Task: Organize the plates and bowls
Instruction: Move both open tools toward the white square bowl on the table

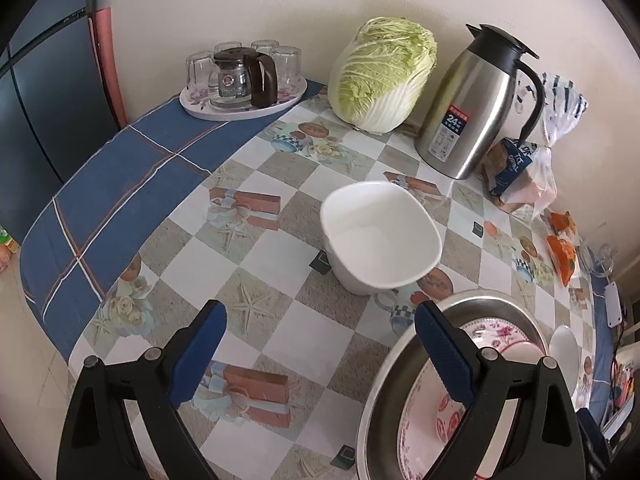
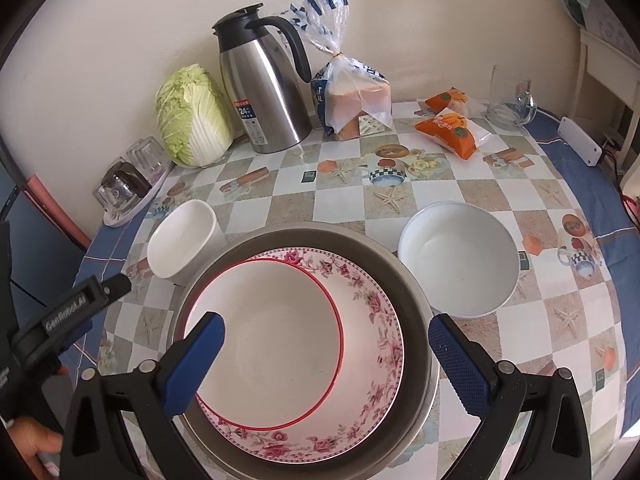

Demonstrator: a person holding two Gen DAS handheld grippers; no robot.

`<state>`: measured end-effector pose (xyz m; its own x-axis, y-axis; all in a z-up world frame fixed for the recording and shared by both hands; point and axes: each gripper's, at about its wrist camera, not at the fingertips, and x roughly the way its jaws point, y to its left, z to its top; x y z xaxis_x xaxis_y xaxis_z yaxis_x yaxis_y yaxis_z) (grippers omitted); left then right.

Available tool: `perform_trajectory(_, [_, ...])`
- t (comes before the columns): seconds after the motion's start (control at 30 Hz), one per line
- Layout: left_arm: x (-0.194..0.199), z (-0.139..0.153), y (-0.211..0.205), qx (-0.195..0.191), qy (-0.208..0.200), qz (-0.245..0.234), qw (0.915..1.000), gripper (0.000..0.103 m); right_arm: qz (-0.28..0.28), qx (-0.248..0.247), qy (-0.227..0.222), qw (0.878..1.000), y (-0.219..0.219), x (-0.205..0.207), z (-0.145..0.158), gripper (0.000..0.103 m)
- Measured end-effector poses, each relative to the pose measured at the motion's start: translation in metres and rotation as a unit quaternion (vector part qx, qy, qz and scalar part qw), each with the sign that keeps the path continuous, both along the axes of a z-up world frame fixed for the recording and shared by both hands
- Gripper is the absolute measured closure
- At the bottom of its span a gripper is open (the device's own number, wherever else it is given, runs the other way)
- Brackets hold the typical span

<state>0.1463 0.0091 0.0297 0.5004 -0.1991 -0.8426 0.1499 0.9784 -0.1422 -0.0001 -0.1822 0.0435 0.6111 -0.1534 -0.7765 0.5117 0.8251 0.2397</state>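
Note:
A steel basin (image 2: 416,320) holds a floral plate (image 2: 372,344) with a red-rimmed white bowl (image 2: 272,340) on it. My right gripper (image 2: 326,354) hangs open and empty above them. A white squarish bowl (image 2: 180,240) stands left of the basin and a round white bowl (image 2: 460,256) stands right of it. In the left wrist view my left gripper (image 1: 320,350) is open and empty, short of the squarish bowl (image 1: 380,236), with the basin (image 1: 384,364) at its right finger. The left gripper also shows in the right wrist view (image 2: 72,308).
On the checked tablecloth (image 1: 256,264) along the wall: a tray of glasses with a glass teapot (image 1: 244,80), a cabbage (image 1: 380,76), a steel thermos jug (image 2: 264,92), bagged bread (image 2: 352,96), orange snack packs (image 2: 452,128), a glass mug (image 2: 512,100).

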Motion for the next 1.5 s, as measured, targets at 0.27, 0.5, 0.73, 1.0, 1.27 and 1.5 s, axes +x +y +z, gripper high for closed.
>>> perform_trajectory(0.27, [0.026, -0.008, 0.010, -0.015, 0.021, 0.026, 0.9993, 0.008, -0.002, -0.007, -0.007, 1.000, 0.001, 0.002, 0.002, 0.000])
perform_trajectory(0.5, [0.042, -0.013, 0.010, -0.022, 0.024, 0.032, 0.9989, 0.008, -0.003, -0.011, -0.004, 1.000, 0.007, 0.007, -0.001, 0.000])
perform_trajectory(0.73, [0.050, -0.010, 0.000, -0.003, 0.012, -0.002, 0.9999, 0.008, 0.004, -0.013, -0.003, 1.000, 0.011, 0.018, 0.002, 0.000])
perform_trajectory(1.0, [0.060, -0.010, 0.008, 0.020, 0.003, -0.014, 0.9997, 0.008, 0.004, -0.014, 0.005, 1.000, 0.010, 0.044, 0.017, 0.000])
perform_trajectory(1.27, [0.073, -0.015, 0.020, -0.009, 0.012, -0.002, 0.9999, 0.008, 0.024, -0.009, 0.003, 1.000, 0.018, 0.075, 0.036, 0.000])
perform_trajectory(1.5, [0.082, -0.023, 0.025, -0.024, 0.020, 0.003, 0.9995, 0.008, 0.034, 0.002, 0.022, 0.999, 0.027, 0.106, 0.041, 0.000])
